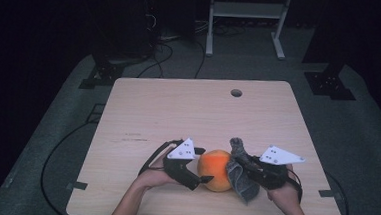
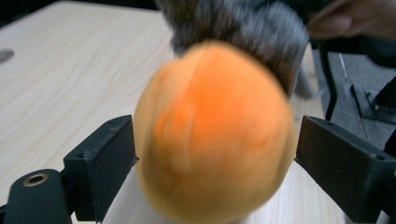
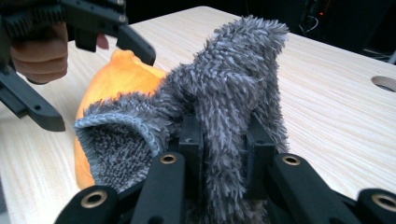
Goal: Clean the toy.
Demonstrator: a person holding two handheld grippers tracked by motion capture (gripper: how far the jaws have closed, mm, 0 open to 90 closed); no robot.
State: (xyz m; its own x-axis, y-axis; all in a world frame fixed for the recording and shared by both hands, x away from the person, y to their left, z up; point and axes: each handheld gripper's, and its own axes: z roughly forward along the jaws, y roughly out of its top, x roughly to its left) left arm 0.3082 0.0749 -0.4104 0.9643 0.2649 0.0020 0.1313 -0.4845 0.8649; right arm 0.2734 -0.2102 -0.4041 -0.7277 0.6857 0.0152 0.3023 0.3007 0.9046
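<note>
Orange and blurred by nearness, the fruit (image 2: 212, 135) sits on the pale wooden desk (image 1: 178, 107) near the person's edge, between the 2 jaws of the left tool (image 1: 201, 179), which stand spread on either side of it and seem just clear of its skin, so it looks released rather than held. Just beside it, touching its far flank, hangs the grey fluffy cloth (image 3: 224, 107), pinched tight in the right tool (image 3: 224, 154), probably kept bunched so it can rub the fruit. No brand, label or writing can be read anywhere.
</note>
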